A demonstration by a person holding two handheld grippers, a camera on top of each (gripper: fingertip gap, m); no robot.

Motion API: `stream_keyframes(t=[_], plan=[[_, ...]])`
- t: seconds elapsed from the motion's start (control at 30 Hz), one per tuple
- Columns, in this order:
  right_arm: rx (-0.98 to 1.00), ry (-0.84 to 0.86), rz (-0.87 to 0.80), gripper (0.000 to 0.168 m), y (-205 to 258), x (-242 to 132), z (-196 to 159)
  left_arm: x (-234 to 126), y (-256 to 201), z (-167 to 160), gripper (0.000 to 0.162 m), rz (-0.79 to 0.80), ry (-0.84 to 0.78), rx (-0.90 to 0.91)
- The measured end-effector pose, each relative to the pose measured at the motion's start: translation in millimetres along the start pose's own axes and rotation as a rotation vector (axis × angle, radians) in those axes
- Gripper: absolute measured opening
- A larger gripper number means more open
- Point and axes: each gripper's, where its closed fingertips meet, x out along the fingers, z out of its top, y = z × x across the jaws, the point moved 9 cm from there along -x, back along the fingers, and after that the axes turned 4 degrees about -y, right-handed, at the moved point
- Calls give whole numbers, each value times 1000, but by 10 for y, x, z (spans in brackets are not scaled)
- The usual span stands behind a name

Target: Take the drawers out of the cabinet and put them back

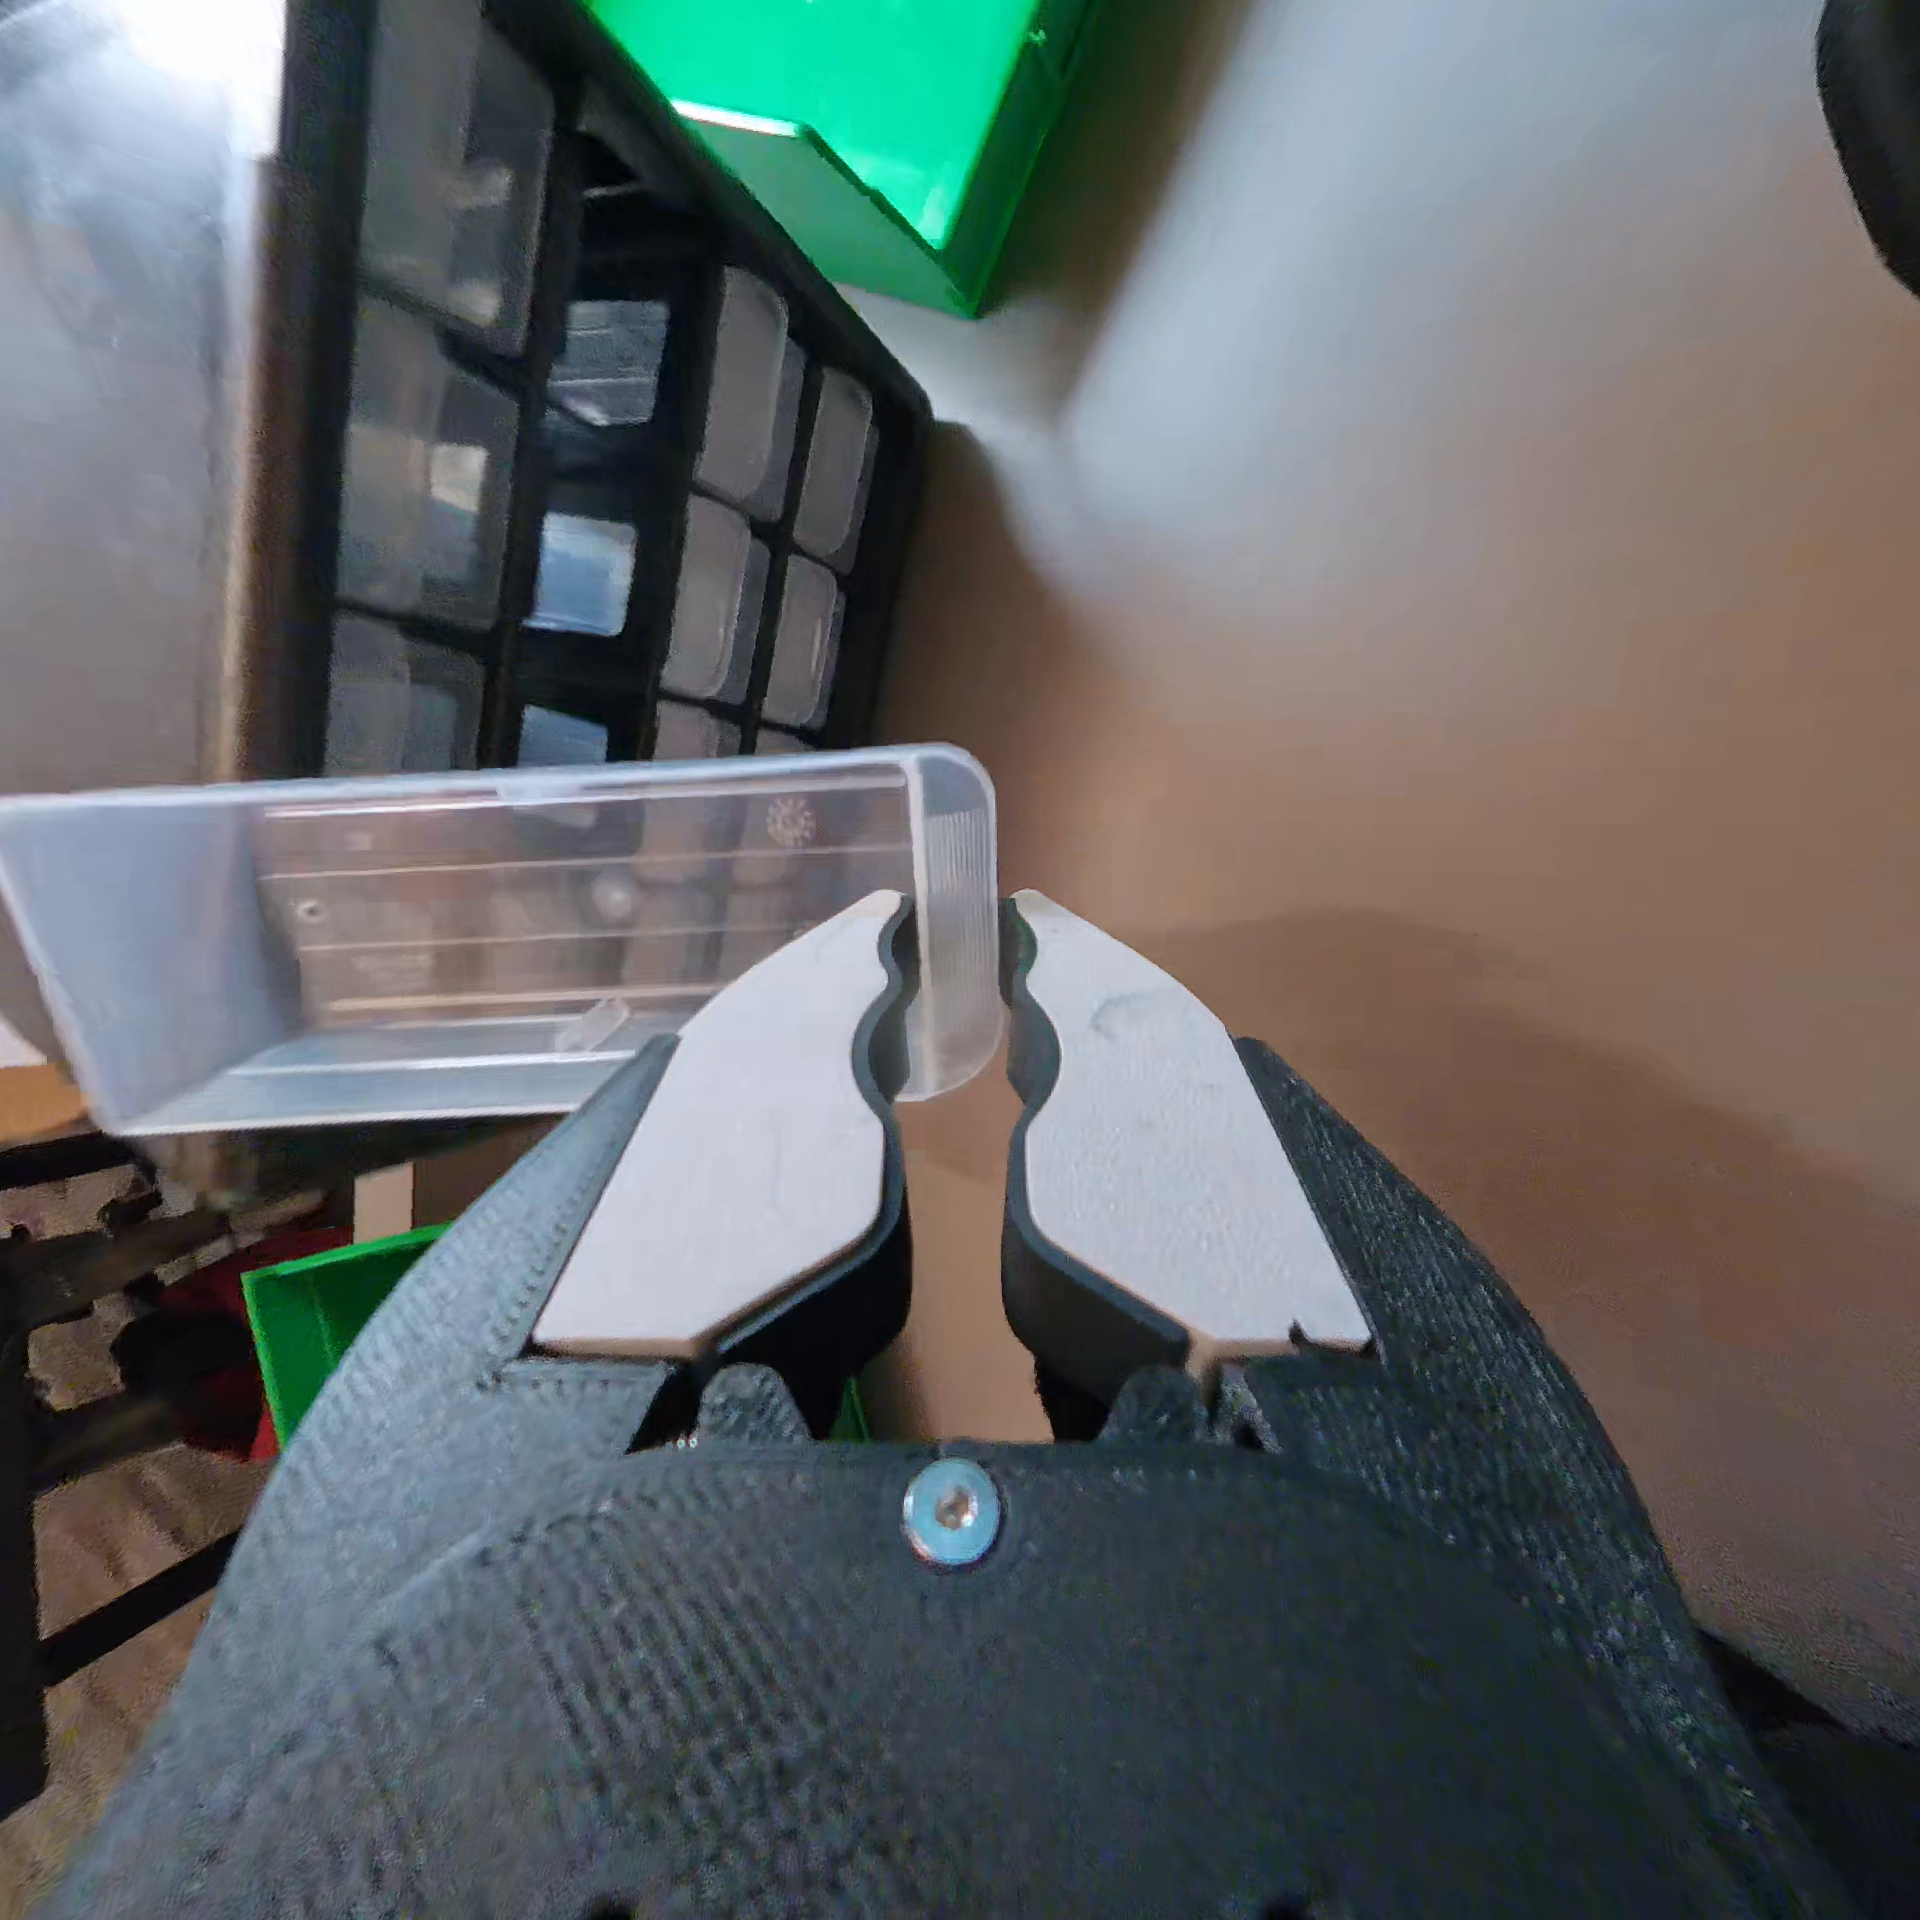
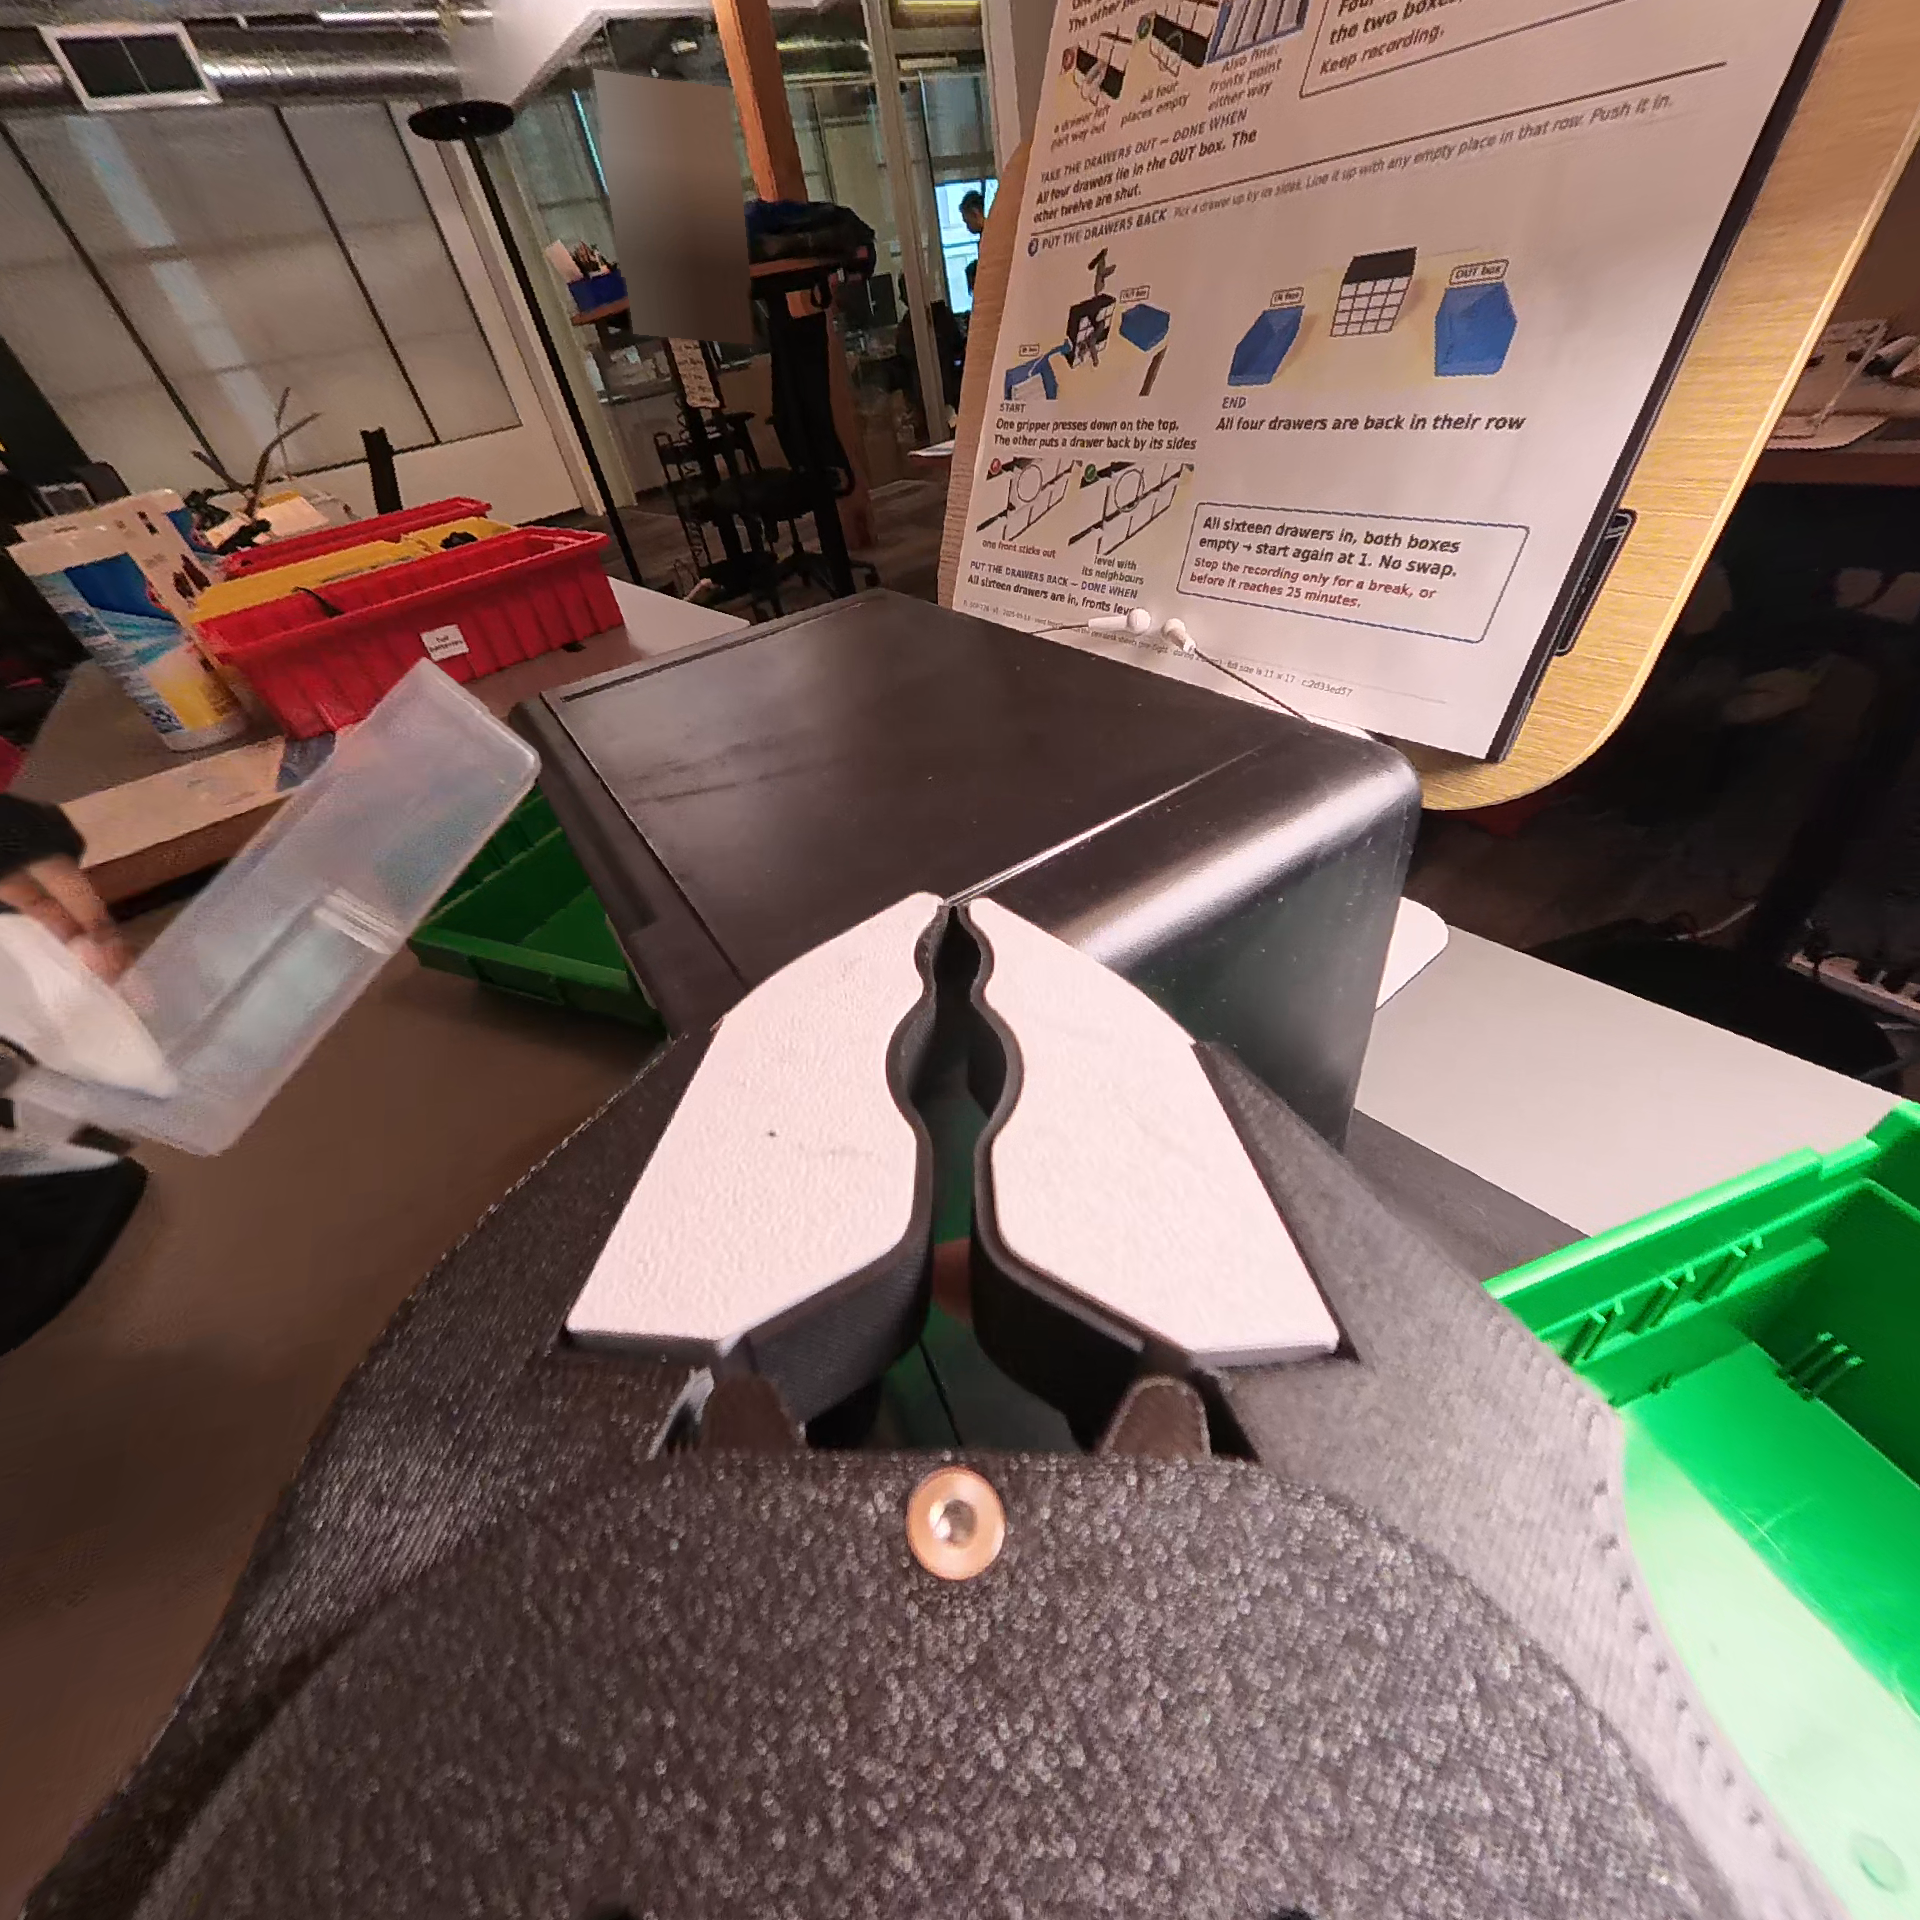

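Brown table (image 2: 312,1299): black cabinet (image 2: 935,769) on it, green bins (image 2: 1766,1455) (image 2: 520,914) either side.

Clear, colourless drawer (image 1: 499,935), faintly frosted, fine ribbing on its front tab. Black cabinet (image 1: 613,436) frame; drawers inside translucent grey. Glossy black cabinet top in right wrist view. Left gripper (image 1: 958,914): pale grey fingers (image 1: 769,1122) edged in black, on a black body with woven-looking print texture; silver screw. Right gripper (image 2: 954,914): same pale grey and black, pebbled dark grey body; coppery screw. Bright green bin (image 1: 883,145) past the cabinet; second bright green bin (image 2: 1745,1403) at right. Tan-brown table (image 1: 1455,831). Red and yellow bins (image 2: 416,603) far left. White poster (image 2: 1351,364) with blue drawings, on a light wood-grain board.
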Motion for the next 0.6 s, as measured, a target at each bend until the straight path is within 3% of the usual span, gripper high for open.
stream_keyframes(t=[0.3,0.6], plan=[[0,24,-30,0,25,-1,18,441,-290,400,14,-15,67,90],[54,-10,-32,0,17,-12,-2,494,-291,500,14,21,41,79]])
